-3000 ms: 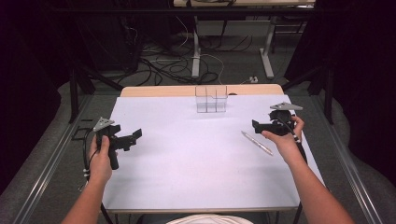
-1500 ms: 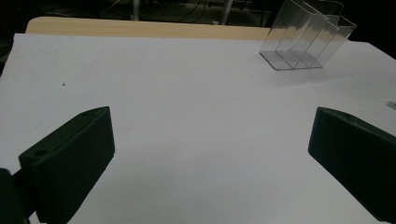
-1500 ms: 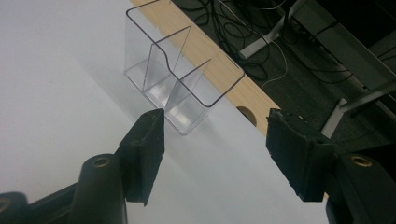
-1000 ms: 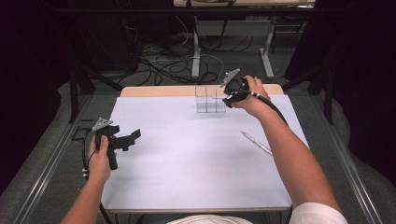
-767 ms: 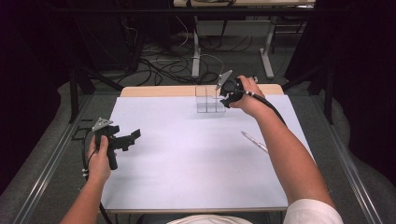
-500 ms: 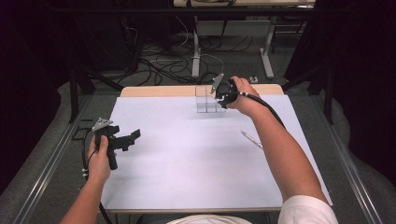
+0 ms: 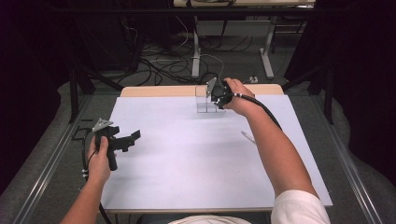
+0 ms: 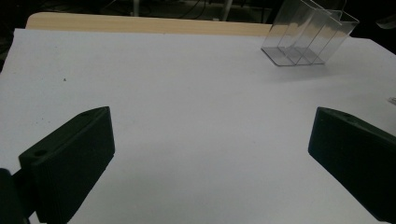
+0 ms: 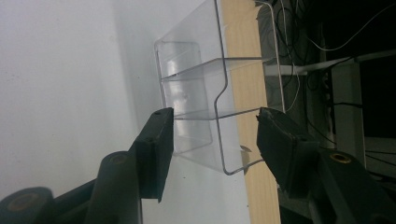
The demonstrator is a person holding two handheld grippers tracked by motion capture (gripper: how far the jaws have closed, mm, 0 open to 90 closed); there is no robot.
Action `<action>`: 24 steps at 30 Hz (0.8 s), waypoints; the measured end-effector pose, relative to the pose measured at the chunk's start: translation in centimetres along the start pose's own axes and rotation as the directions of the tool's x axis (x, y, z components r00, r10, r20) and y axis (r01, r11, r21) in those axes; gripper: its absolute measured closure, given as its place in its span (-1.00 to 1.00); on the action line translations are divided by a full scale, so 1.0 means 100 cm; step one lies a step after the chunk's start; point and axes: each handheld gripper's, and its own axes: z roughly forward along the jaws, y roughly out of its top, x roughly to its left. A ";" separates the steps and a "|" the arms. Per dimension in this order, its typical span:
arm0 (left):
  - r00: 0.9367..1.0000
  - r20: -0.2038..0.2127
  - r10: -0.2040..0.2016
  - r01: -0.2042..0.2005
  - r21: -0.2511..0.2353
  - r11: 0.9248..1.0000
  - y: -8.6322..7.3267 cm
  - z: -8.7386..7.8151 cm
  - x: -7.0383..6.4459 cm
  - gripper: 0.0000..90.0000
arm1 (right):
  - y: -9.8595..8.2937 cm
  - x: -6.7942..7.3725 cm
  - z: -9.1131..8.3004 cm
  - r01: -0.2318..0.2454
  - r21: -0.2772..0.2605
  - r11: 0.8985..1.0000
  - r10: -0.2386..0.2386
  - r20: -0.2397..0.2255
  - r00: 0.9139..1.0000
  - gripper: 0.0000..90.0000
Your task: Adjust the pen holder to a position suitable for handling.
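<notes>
Now right tongs (image 9: 212, 140) straddle clear organizer (image 9: 205, 98), jaws apart

1. The desk (image 7: 187, 163) is covered in plain white, with no pattern; a pale wood strip is seen along its far edge, at the upper middle of the high view.
2. The divided holder (image 9: 205, 107) is clear and colourless, so the white and the wood tone are seen through it.
3. The left gripper (image 7: 122, 142) and the right gripper (image 7: 217, 97) are black, each topped by a grey plate.
4. A white sleeve (image 7: 299, 207) is seen at the lower right.
</notes>
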 end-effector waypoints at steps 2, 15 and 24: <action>1.000 0.001 -0.005 0.005 -0.004 1.000 0.000 0.000 0.000 -0.99 | 0.001 0.000 0.003 0.005 0.045 0.999 -0.004 -0.027 1.000 0.03; 1.000 0.000 -0.012 0.012 -0.003 1.000 -0.001 -0.002 0.001 -0.99 | 0.001 -0.002 0.033 -0.006 -0.019 1.000 0.006 -0.036 0.999 0.05; 1.000 0.001 -0.015 0.015 -0.002 1.000 -0.002 -0.002 0.003 -0.99 | -0.001 -0.003 0.043 -0.006 0.005 1.000 0.006 -0.041 0.999 0.16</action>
